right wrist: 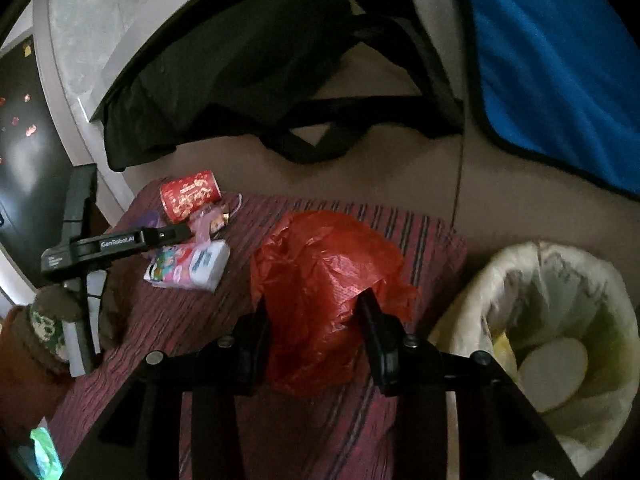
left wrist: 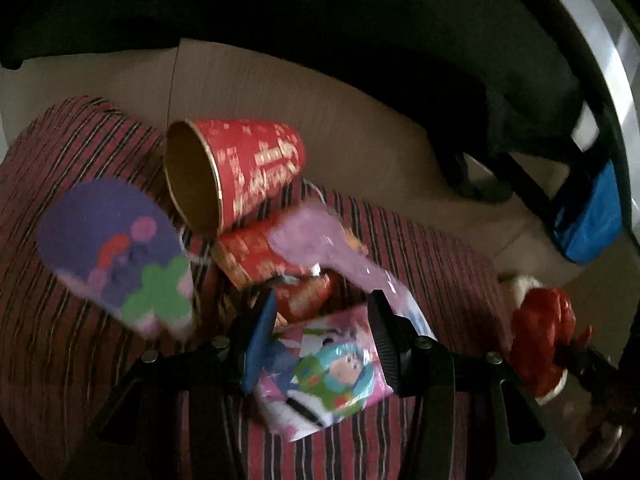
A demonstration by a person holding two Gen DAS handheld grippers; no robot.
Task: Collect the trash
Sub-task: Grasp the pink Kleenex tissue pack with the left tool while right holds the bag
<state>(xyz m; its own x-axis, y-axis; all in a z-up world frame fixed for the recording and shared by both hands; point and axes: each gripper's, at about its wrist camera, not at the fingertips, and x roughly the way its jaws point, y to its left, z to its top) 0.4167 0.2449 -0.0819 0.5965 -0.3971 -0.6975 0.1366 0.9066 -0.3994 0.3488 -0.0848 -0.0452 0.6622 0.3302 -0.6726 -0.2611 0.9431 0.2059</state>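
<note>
Left gripper [left wrist: 320, 332] wide around a cartoon-printed tissue pack [left wrist: 332, 376], pads perhaps touching it; hard to confirm through motion blur. Behind it, on the striped cloth [left wrist: 80, 360], a red paper cup [left wrist: 236, 176] on its side, a second cup half hidden under a purple wrapper [left wrist: 320, 240]. Right gripper [right wrist: 316, 320] gripping a crumpled red plastic bag [right wrist: 328, 264], jaws closing a little. Only in the right view: lined trash bin [right wrist: 480, 280] beside the cloth, partly cut off.
</note>
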